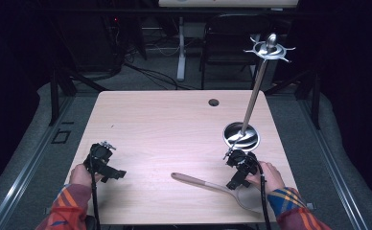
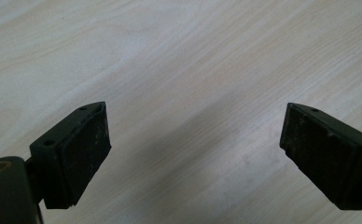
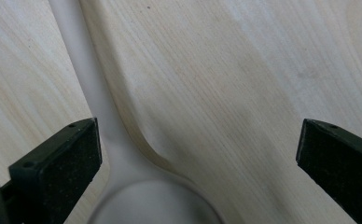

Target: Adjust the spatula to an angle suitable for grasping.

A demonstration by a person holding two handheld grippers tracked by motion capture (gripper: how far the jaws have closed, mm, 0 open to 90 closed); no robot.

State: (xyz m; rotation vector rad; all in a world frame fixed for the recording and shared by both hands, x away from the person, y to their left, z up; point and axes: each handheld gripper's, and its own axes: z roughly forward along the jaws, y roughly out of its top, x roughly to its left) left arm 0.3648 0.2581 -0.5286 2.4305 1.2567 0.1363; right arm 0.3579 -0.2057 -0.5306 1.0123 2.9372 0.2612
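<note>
Leftmost, the left gripper (image 1: 108, 165) hovers low over the table (image 1: 165, 124), held by the person's left hand (image 1: 80, 175). Its jaws stand wide apart and hold nothing; in the left gripper view bare wood grain lies between and beyond them. This gripper is well apart from the work, probably kept aside so that the other has room.

Toward the middle, the spoon (image 1: 213, 187) lies flat on the table, its wooden handle pointing left and its pale bowl lying toward the person's right hand (image 1: 269, 176). In the right gripper view the neck of the spoon (image 3: 100, 116) runs up just beside the left jaw, and the bowl spreads out below and between the two jaws.

Next, the right gripper (image 1: 238, 178) sits directly over that neck. Its jaws are spread wide and grip nothing yet; the right jaw stands over bare table, well clear of the spoon. The placement suggests a grasp being lined up at the narrow neck, where the jaws can close around it.

Rightmost and beyond the jaws, a metal stand (image 1: 253, 98) rises from a round base (image 1: 241, 135) to a ring of hooks (image 1: 269, 49). It is a likely place for hanging the spoon, and it stands close to the right gripper.
</note>
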